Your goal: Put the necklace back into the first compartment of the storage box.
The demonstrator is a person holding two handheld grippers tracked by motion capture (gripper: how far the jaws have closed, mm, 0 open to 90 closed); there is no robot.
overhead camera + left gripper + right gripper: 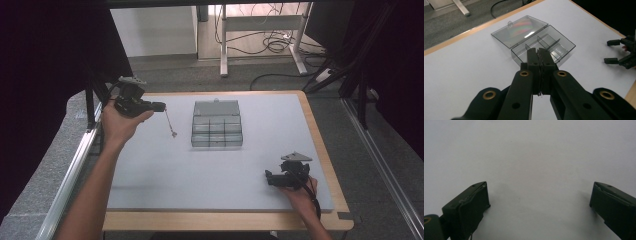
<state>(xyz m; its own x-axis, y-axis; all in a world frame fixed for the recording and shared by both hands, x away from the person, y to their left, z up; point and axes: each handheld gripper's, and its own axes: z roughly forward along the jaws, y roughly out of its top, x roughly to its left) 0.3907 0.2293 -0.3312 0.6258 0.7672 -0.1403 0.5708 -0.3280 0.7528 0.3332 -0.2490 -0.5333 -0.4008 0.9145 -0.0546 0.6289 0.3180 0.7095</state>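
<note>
Meanwhile, at the far left of the pale grey surface, the left gripper is hanging above the mat with its fingers pressed together on a thin chain, which is dangling from them with a small pendant at its lower end, too small to make out. In the left gripper view the chain is showing as a fine strand pinched in the seam between the fingers, most of it hidden behind them. A clear plastic compartment box is sitting a little right of the chain, near the surface's centre, its lid lying open and flat on the far side; the dividers are visible, but whether anything is lying inside is hard to tell through the smoky plastic. At the near right, the right gripper is resting low by the surface, fingers spread wide apart and holding nothing; in the right gripper view they are cut off at the bottom edge. Open grey surface is stretching between the two grippers and all around the box, with the wooden rim bordering the right and near sides.
</note>
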